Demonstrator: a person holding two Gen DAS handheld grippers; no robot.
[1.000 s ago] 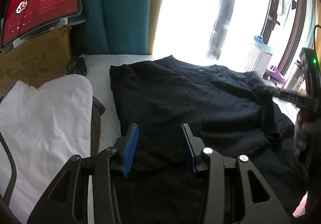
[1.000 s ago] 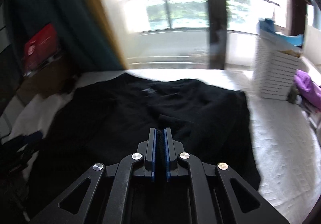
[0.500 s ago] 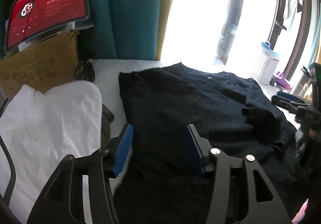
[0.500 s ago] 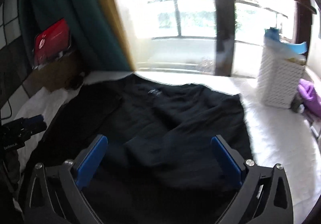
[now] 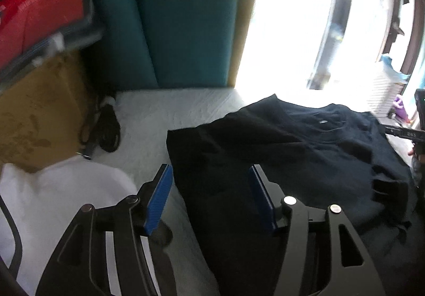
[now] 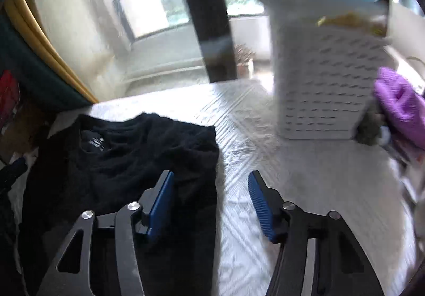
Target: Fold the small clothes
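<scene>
A black T-shirt (image 5: 292, 152) lies spread on the white bed, sleeves folded in. My left gripper (image 5: 209, 197) is open and empty, low over the shirt's left edge. In the right wrist view the same shirt (image 6: 127, 163) fills the left half, and my right gripper (image 6: 211, 203) is open and empty, straddling the shirt's right edge. The right gripper also shows at the far right of the left wrist view (image 5: 406, 134).
A white perforated basket (image 6: 324, 83) and a purple cloth (image 6: 401, 104) stand at the right. A white garment (image 5: 53, 197), a cardboard box (image 5: 39, 110) with a red-screened tablet (image 5: 39, 9), and a dark strap (image 5: 106, 128) are at the left.
My right gripper let go of the shirt fold, opened wide, then swung right to the shirt's right edge. My left gripper stayed open and swung left toward the shirt's left edge.
</scene>
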